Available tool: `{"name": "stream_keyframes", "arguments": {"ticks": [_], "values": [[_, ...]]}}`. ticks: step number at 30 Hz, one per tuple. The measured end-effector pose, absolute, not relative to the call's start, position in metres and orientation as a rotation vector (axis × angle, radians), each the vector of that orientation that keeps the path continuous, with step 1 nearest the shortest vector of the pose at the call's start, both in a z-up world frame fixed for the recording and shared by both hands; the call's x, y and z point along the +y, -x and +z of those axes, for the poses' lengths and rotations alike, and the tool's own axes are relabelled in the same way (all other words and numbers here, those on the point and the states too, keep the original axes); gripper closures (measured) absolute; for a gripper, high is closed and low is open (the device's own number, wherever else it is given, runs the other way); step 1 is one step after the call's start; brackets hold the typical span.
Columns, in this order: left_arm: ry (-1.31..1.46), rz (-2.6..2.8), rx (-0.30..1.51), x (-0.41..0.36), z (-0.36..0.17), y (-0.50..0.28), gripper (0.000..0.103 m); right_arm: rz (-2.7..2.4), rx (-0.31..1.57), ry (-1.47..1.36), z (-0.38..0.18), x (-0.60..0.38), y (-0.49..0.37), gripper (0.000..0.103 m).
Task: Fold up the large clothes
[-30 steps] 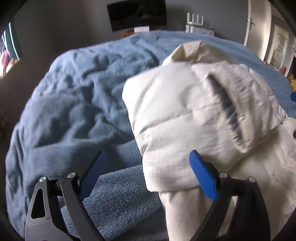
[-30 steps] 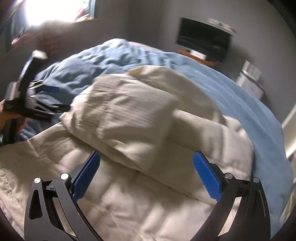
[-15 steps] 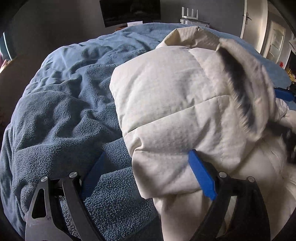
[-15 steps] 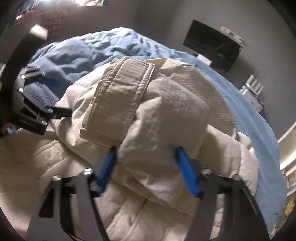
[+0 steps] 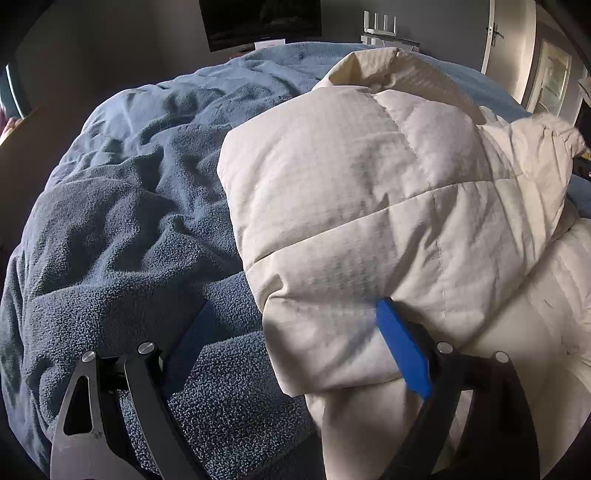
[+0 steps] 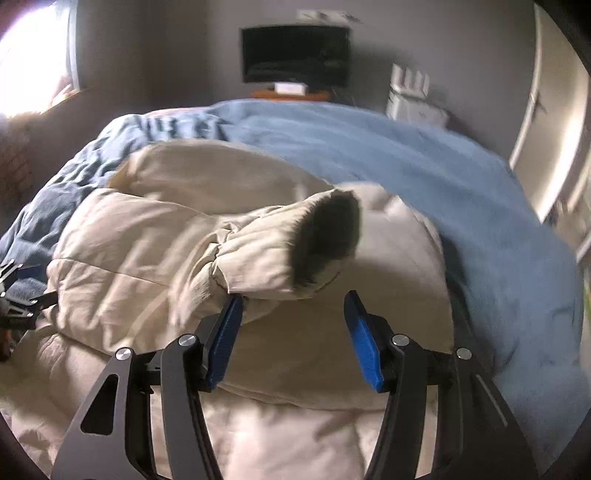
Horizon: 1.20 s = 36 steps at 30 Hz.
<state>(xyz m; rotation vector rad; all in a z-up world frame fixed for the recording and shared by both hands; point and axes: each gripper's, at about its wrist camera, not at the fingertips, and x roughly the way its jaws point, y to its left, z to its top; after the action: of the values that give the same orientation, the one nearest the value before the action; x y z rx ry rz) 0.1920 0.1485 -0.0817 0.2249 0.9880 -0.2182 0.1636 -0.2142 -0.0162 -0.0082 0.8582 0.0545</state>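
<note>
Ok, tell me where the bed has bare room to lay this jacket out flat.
Bare blue blanket lies left of the cream jacket, running up to the wall with the TV. Another strip sits between the jacket's far edge and the router. The near right side is crowded with puffy jacket bulk and the sleeve.

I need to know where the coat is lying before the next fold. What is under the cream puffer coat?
The cream puffer coat lies on a rumpled blue fleece blanket that spreads out around it. Whatever is directly beneath the coat is covered by its bulk and cannot be seen.
</note>
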Motion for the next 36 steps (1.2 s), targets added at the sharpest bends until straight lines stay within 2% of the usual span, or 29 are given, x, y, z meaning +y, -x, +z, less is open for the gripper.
{"name": "stream_keyframes", "arguments": {"ticks": [5, 9, 14, 23, 24, 25, 27, 29, 30, 36], "values": [[-0.234, -0.213, 0.989, 0.147, -0.082, -0.190, 0.017, 0.055, 0.914, 0.054, -0.033, -0.234, -0.162, 0.046], [-0.235, -0.212, 0.989, 0.147, -0.082, -0.189, 0.017, 0.094, 0.939, 0.043, -0.035, -0.249, -0.154, 0.034], [-0.231, -0.213, 0.995, 0.147, -0.082, -0.190, 0.017, 0.146, 0.931, -0.128, -0.029, -0.270, -0.156, 0.022], [-0.224, -0.215, 1.005, 0.148, -0.084, -0.192, 0.016, 0.250, 1.045, -0.356, -0.070, -0.267, -0.195, 0.021], [-0.223, -0.216, 1.007, 0.149, -0.084, -0.193, 0.016, 0.257, 1.058, -0.358, -0.074, -0.264, -0.196, 0.026], [-0.223, -0.215, 1.009, 0.149, -0.085, -0.193, 0.016, 0.251, 1.067, -0.338, -0.076, -0.260, -0.196, 0.036], [-0.222, -0.216, 1.012, 0.150, -0.085, -0.194, 0.016, 0.230, 1.051, -0.266, -0.075, -0.252, -0.193, 0.046], [-0.221, -0.217, 1.012, 0.150, -0.085, -0.193, 0.016, 0.238, 1.001, -0.194, -0.067, -0.245, -0.187, 0.063], [-0.225, -0.213, 1.009, 0.150, -0.085, -0.194, 0.016, 0.216, 0.979, -0.144, -0.063, -0.241, -0.184, 0.093], [-0.266, -0.210, 0.978, 0.143, -0.082, -0.188, 0.017, 0.165, 0.916, -0.119, -0.043, -0.251, -0.171, 0.093]]}}
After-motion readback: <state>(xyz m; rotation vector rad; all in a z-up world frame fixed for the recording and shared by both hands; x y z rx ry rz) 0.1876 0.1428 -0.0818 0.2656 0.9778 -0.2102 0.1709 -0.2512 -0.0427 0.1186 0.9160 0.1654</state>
